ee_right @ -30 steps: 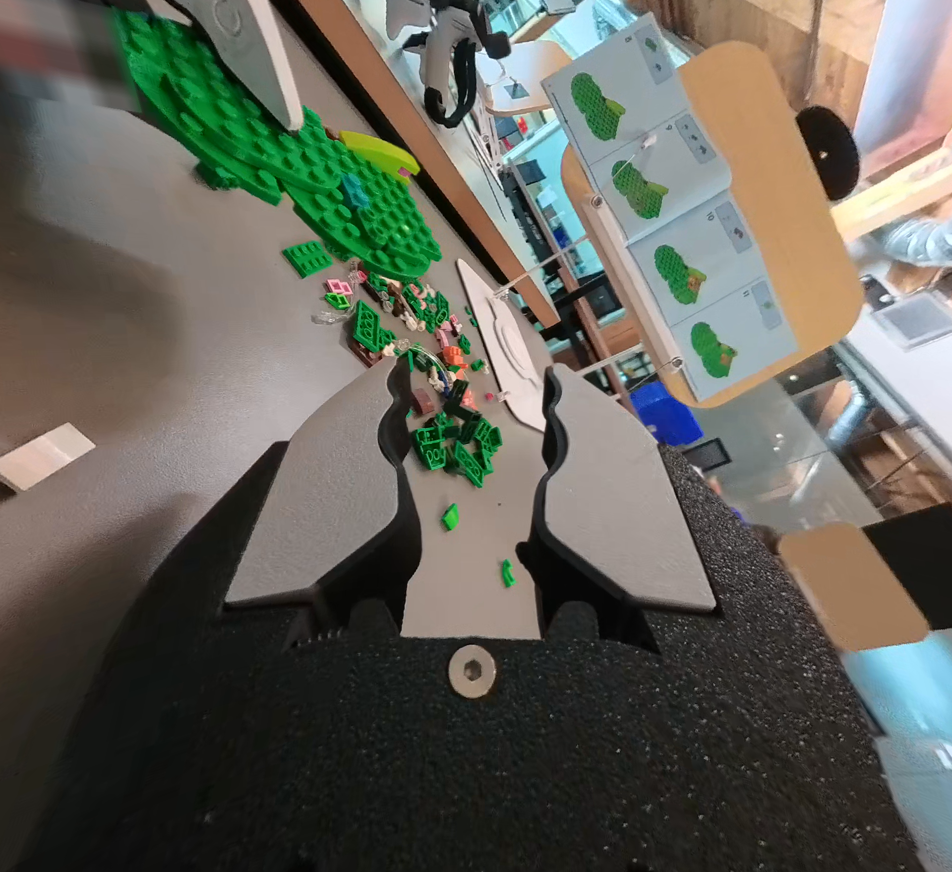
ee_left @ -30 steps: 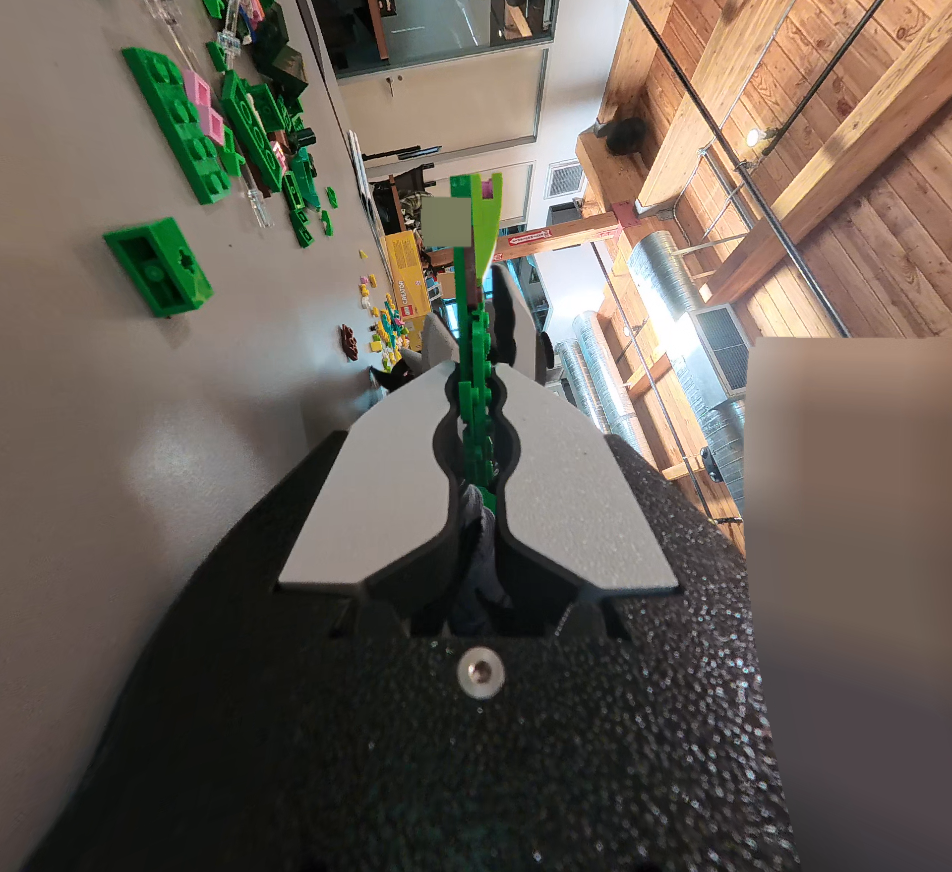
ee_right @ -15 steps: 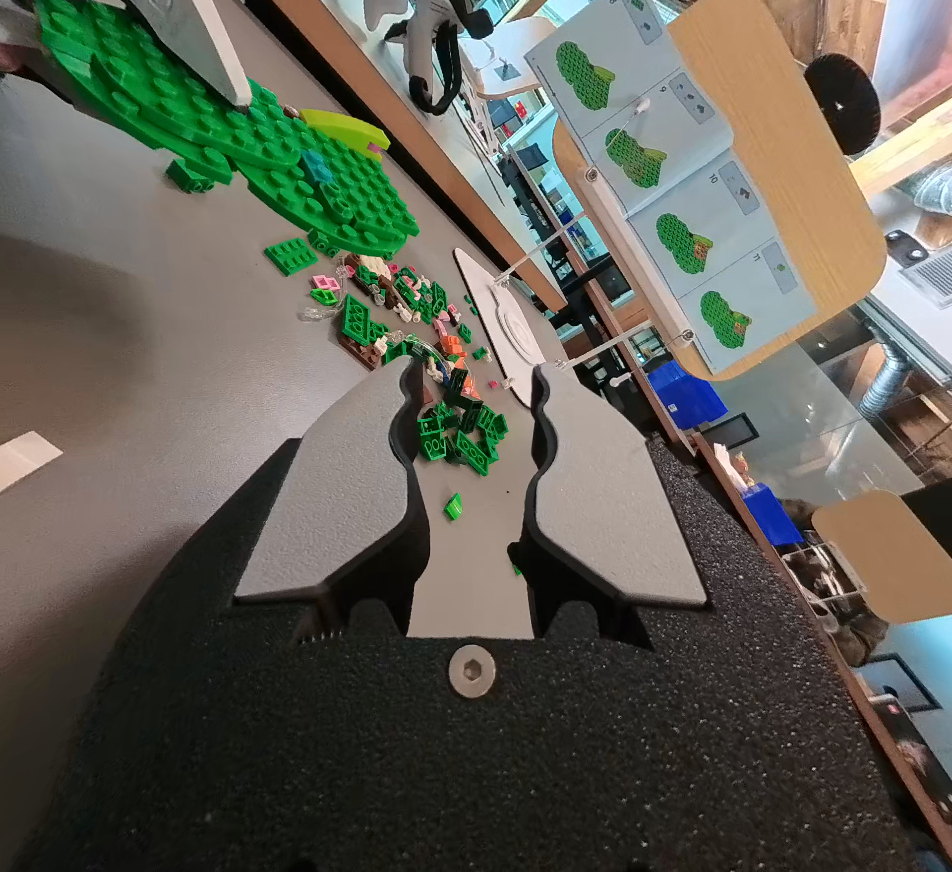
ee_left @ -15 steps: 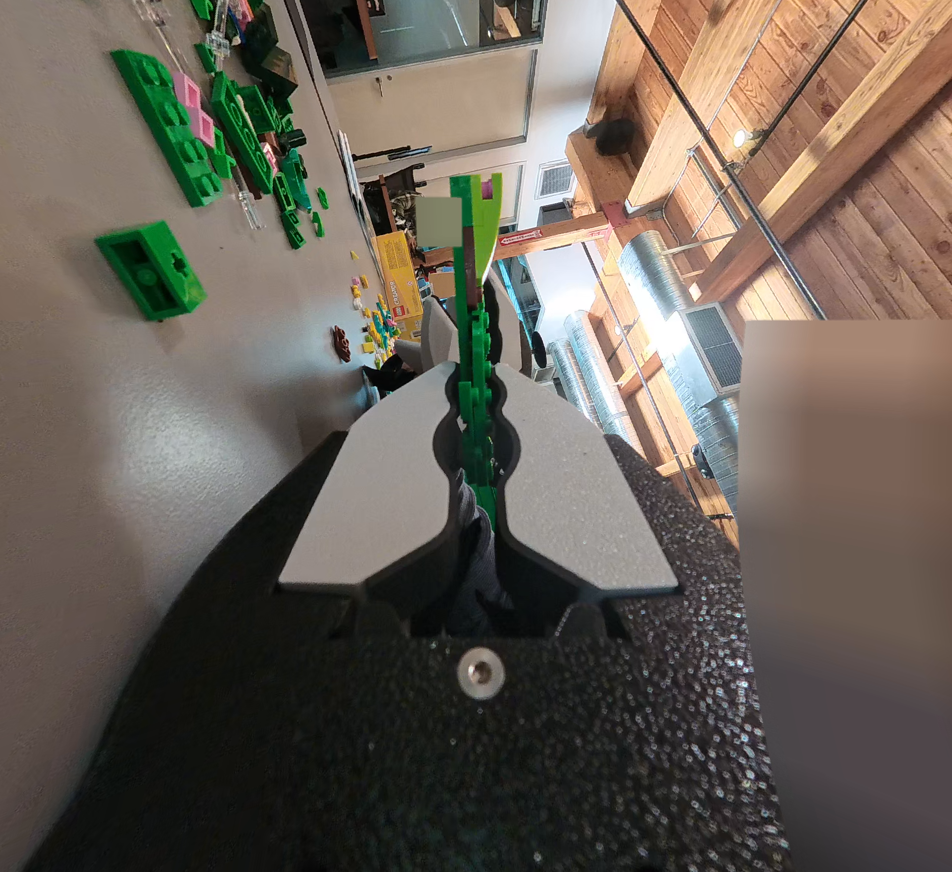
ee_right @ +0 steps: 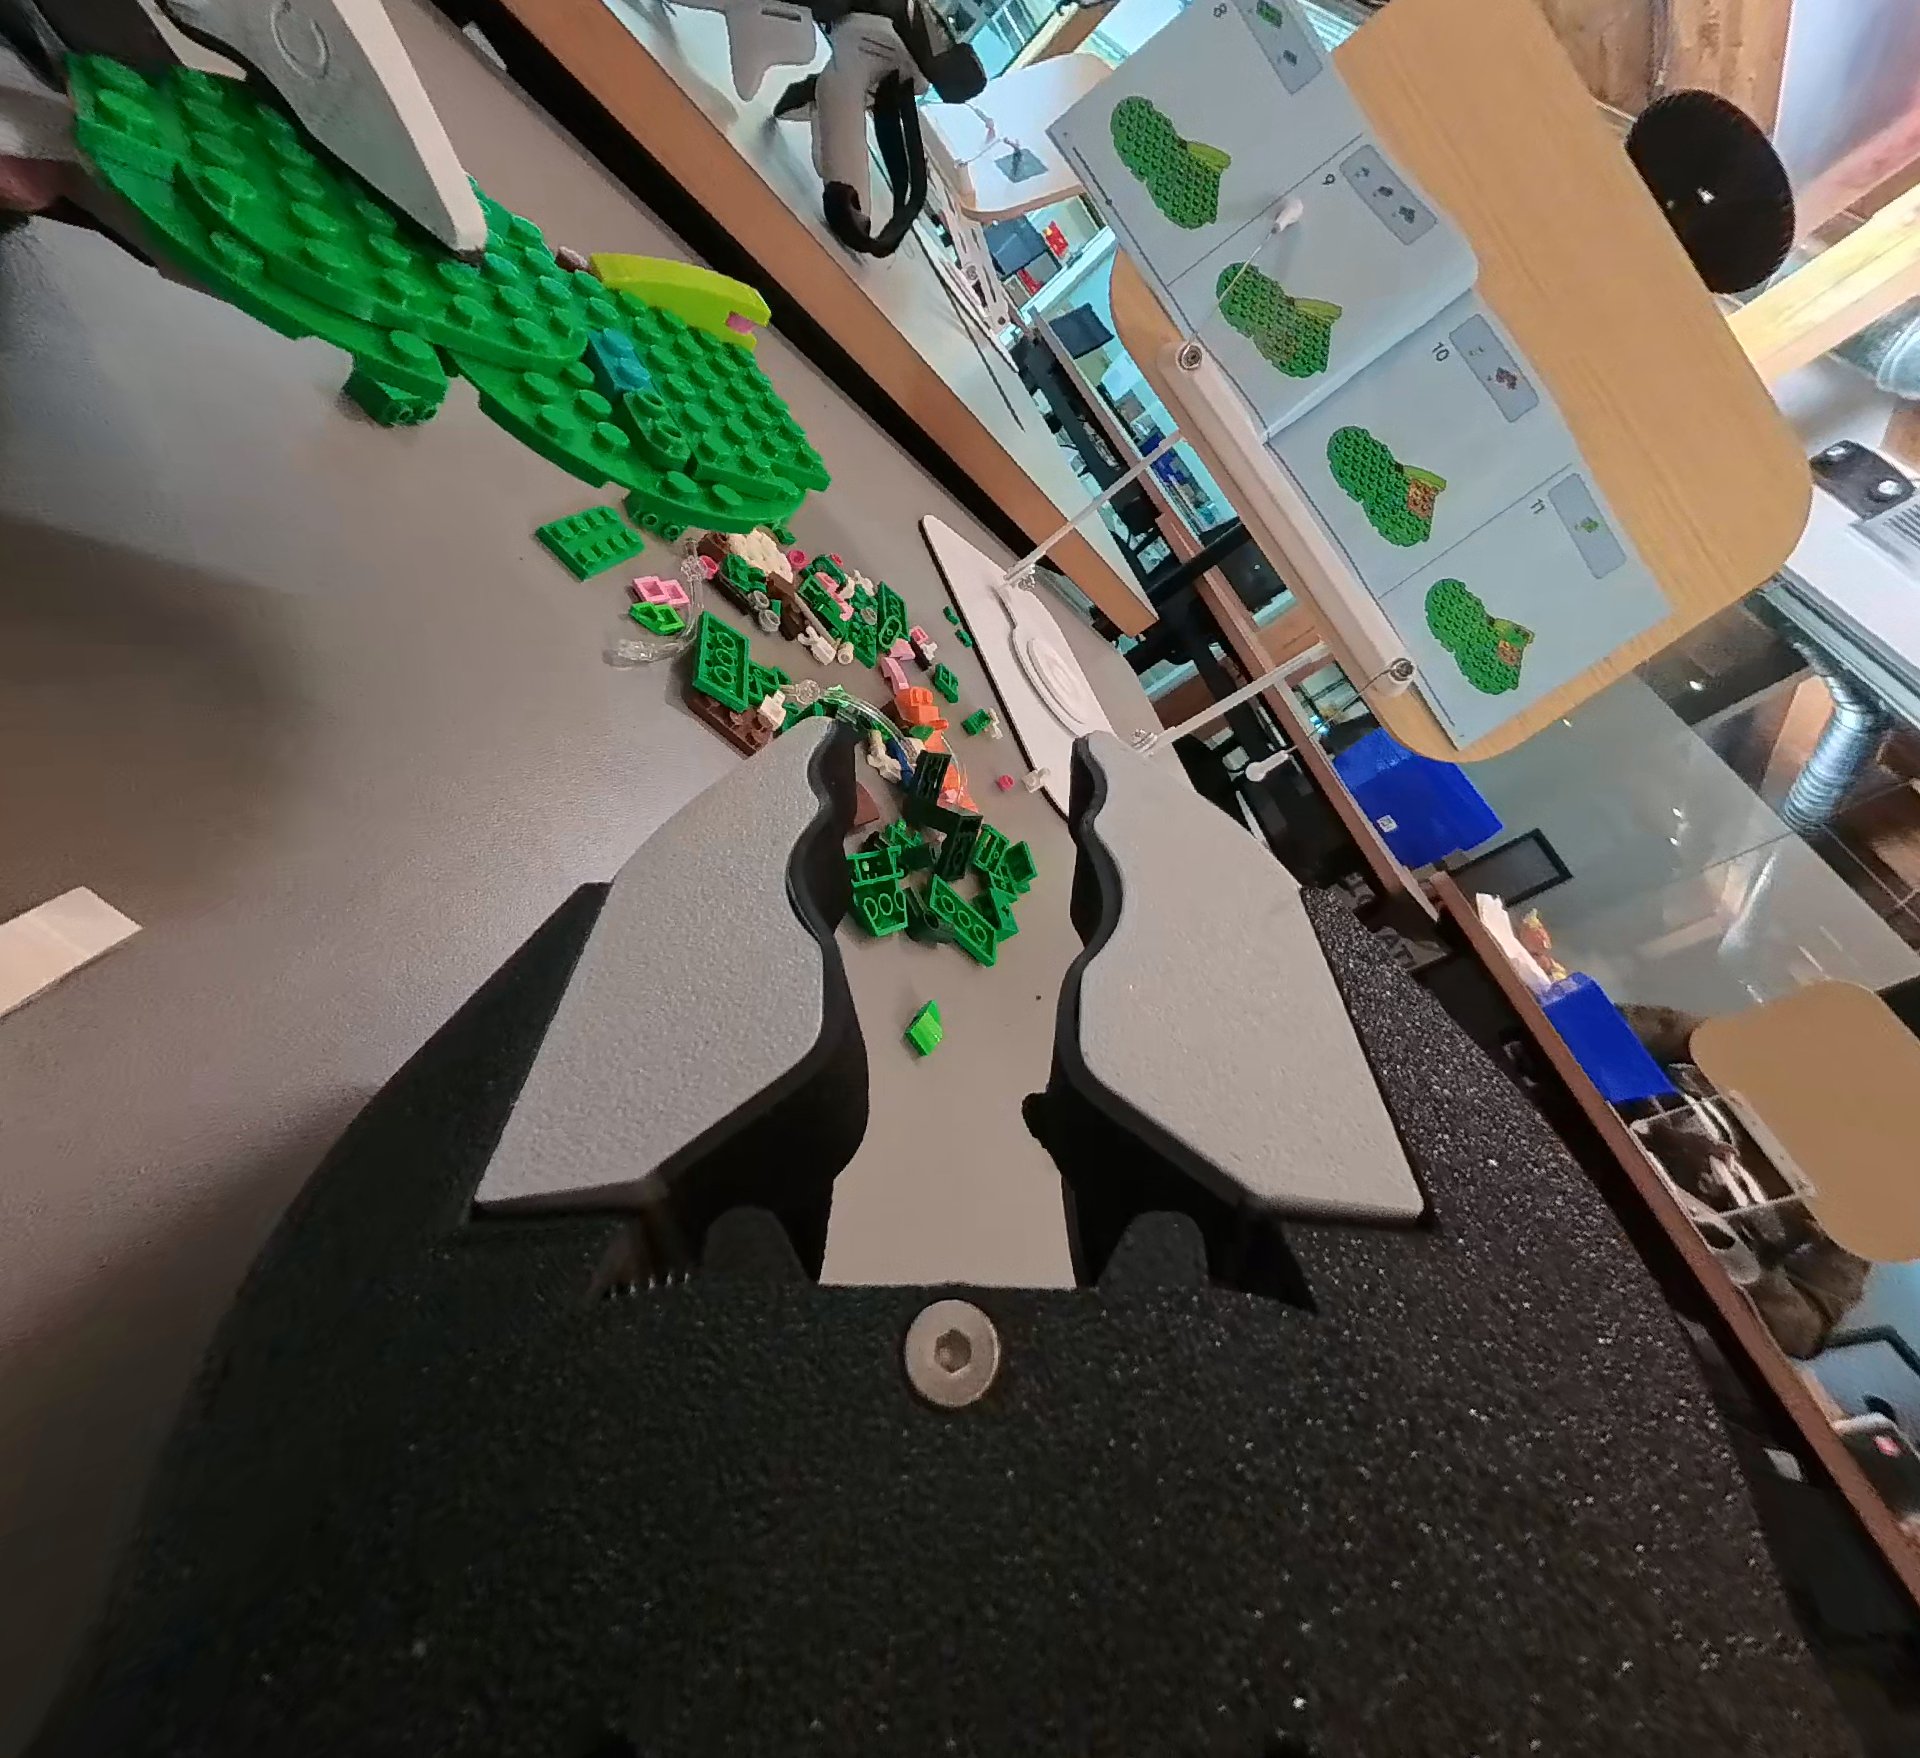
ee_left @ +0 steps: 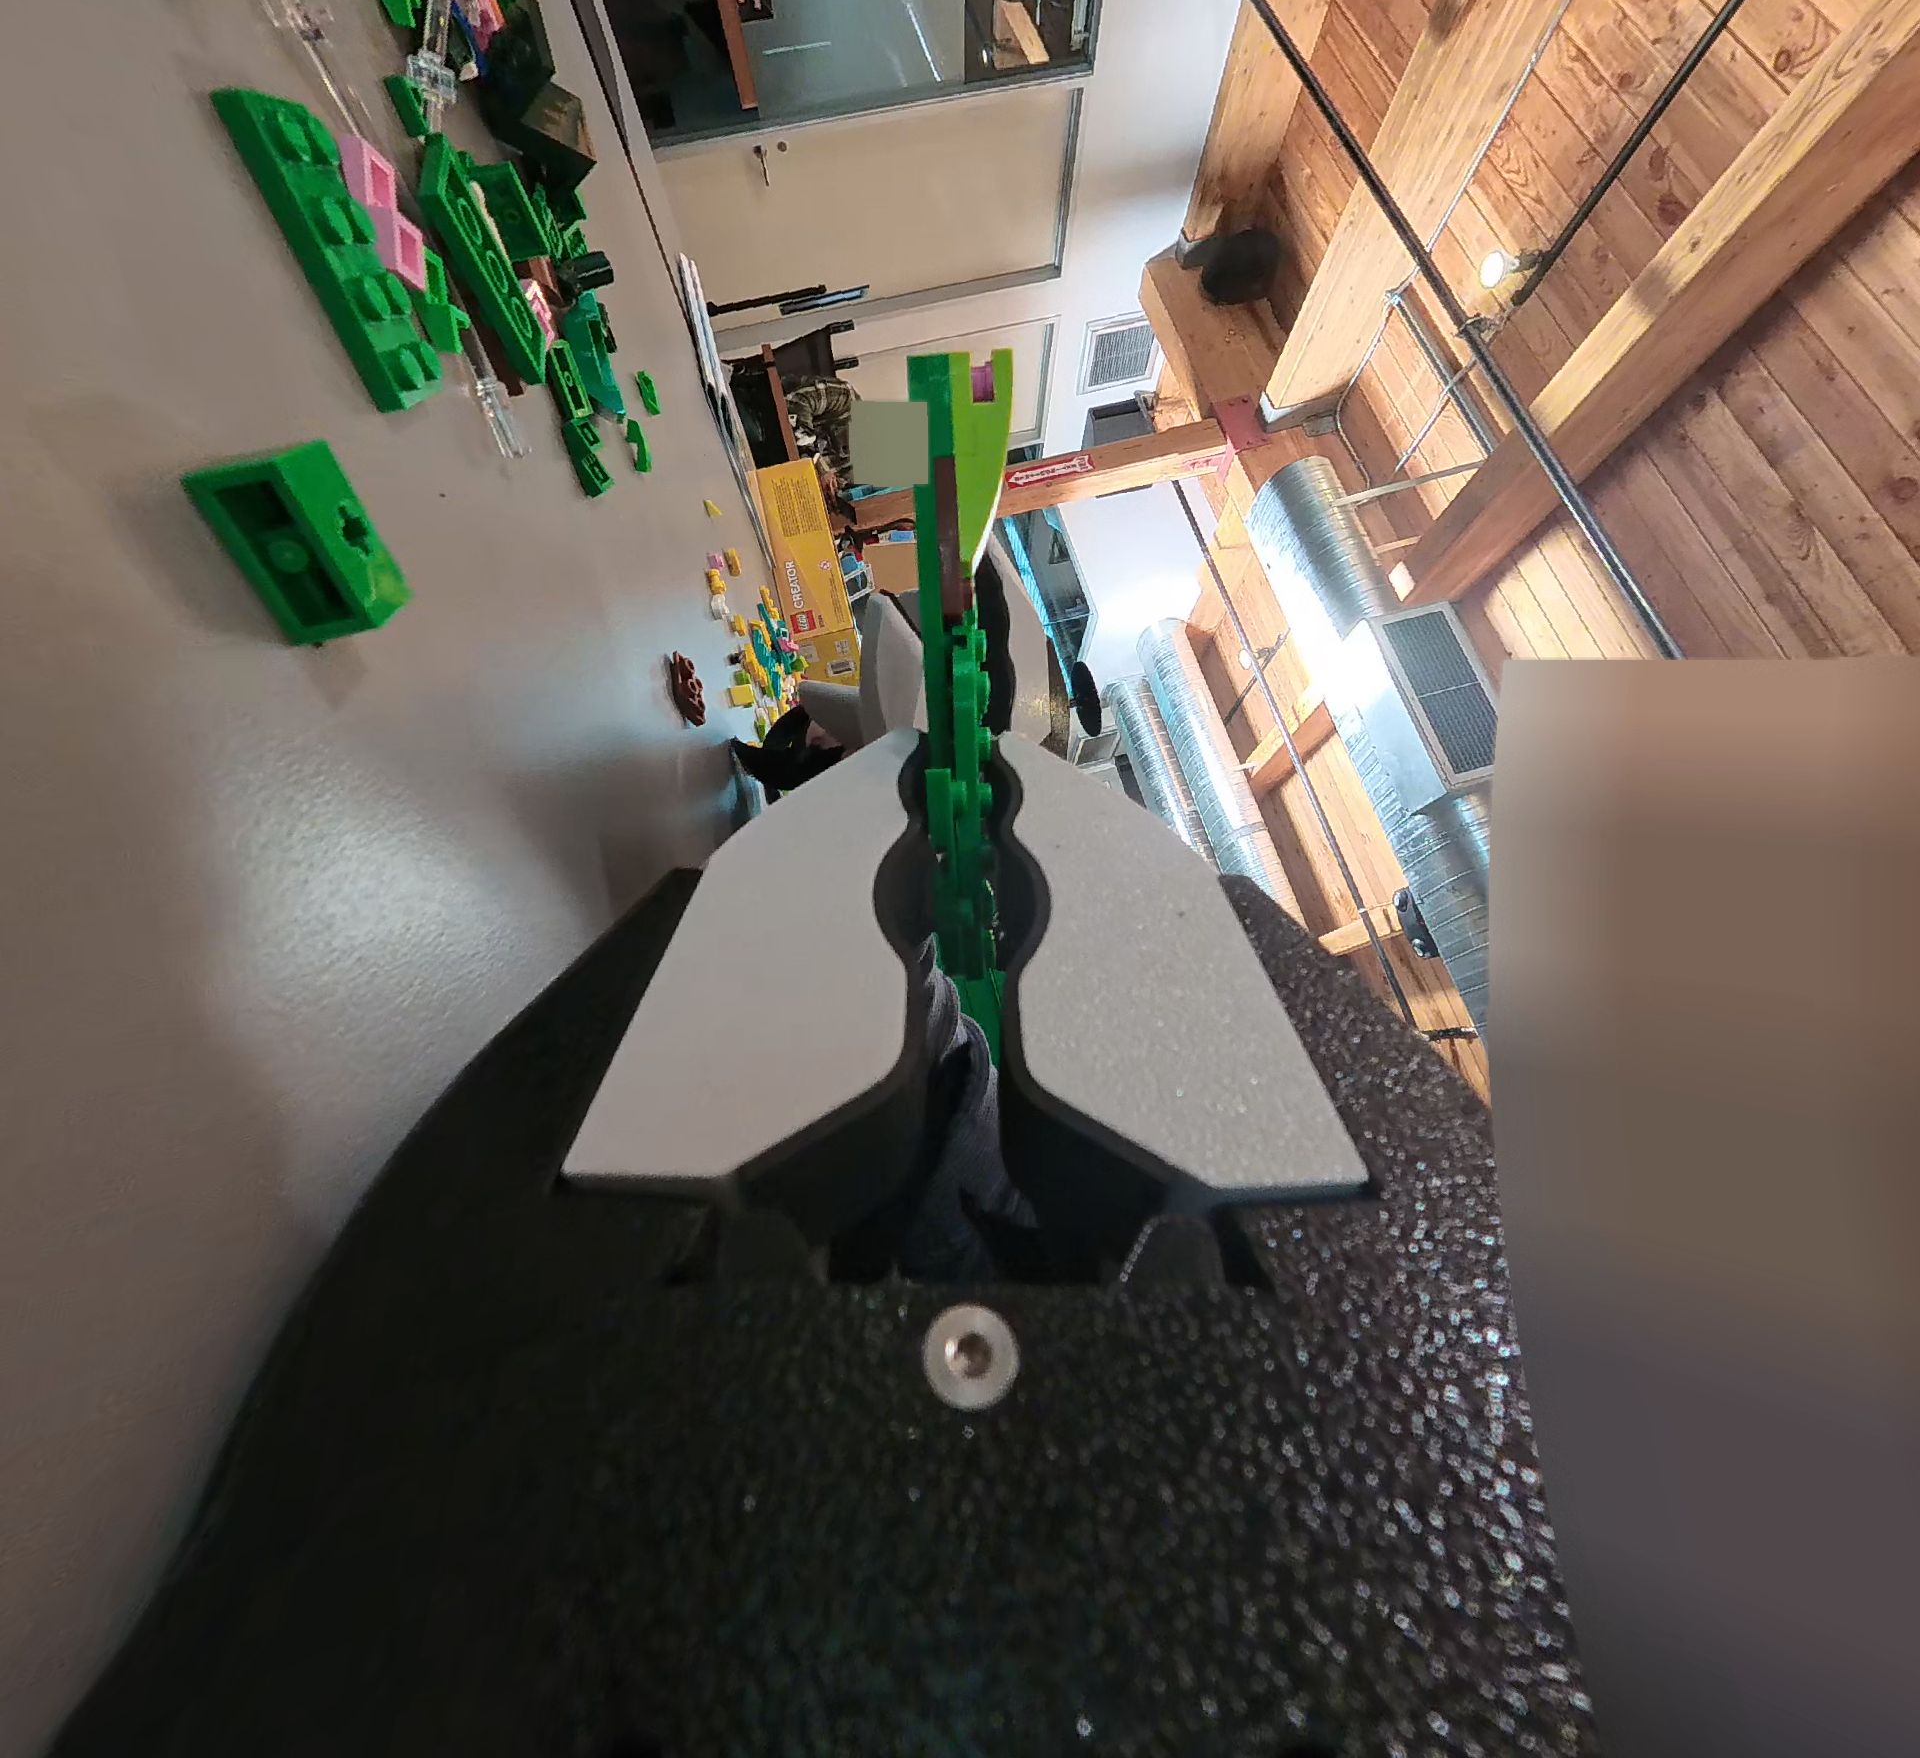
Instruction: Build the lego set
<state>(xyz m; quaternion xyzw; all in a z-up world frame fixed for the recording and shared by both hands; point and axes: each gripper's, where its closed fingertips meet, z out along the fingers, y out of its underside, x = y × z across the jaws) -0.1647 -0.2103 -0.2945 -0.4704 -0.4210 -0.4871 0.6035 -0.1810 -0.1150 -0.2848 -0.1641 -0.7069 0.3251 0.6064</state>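
My left gripper (ee_left: 961, 752) is shut on the green plate assembly (ee_left: 961, 669), seen edge-on, with a lime piece at its far end. In the right wrist view the same green assembly (ee_right: 436, 326) is held above the grey table (ee_right: 312, 721) at upper left, with the left gripper's finger (ee_right: 343, 98) on it. My right gripper (ee_right: 951, 752) is open and empty, low over the table. A pile of loose green, pink, brown and orange bricks (ee_right: 883, 752) lies just beyond its tips. A small lime piece (ee_right: 923, 1026) lies between its fingers.
An instruction booklet (ee_right: 1351, 358) stands on a wooden holder at the upper right. A loose green plate (ee_right: 587, 539) lies by the assembly. In the left wrist view a green brick (ee_left: 296, 539) and long green plates (ee_left: 332, 243) lie on the table. A white tape strip (ee_right: 57, 939) is at left. The left gripper's tips are roughly 10 cm from the right gripper's.
My right gripper has moved forward toward the brick pile. The left gripper still holds the green assembly, with only a slight shift of view.
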